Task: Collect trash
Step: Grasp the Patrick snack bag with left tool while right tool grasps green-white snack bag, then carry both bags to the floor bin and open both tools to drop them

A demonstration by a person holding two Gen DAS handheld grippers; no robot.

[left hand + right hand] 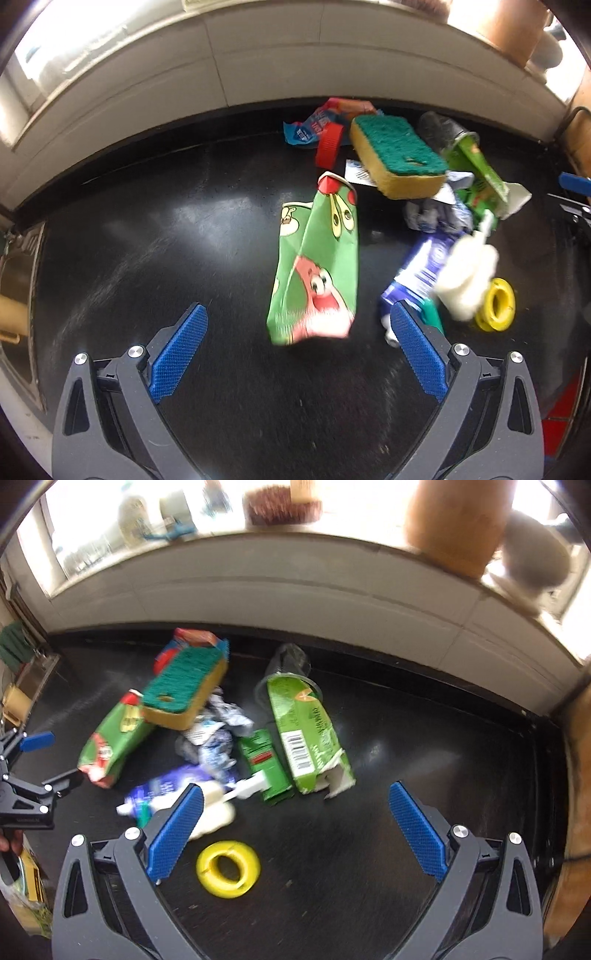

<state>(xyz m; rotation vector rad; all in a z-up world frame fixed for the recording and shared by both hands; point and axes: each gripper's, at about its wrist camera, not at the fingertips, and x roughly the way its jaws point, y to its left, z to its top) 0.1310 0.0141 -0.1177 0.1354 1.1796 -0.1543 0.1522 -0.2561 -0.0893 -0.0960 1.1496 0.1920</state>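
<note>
A heap of trash lies on the black counter (147, 240). A green cartoon-printed carton (316, 266) lies just ahead of my left gripper (297, 321), which is open and empty. To its right are a blue-white wrapper (417, 273), a white crumpled piece (467, 280) and a yellow ring (496, 304). In the right wrist view my right gripper (295, 799) is open and empty above the yellow ring (228, 867), with a torn green box (308, 731) ahead, a smaller green carton (264, 768) beside it, and the cartoon carton (110, 746) at left.
A yellow-green sponge (399, 158) rests on the heap, with a red cap (328, 142) and a blue wrapper (310, 129) behind it. A clear plastic cup (288, 664) lies near the white tiled wall (295, 602). A sink (18, 280) sits at far left.
</note>
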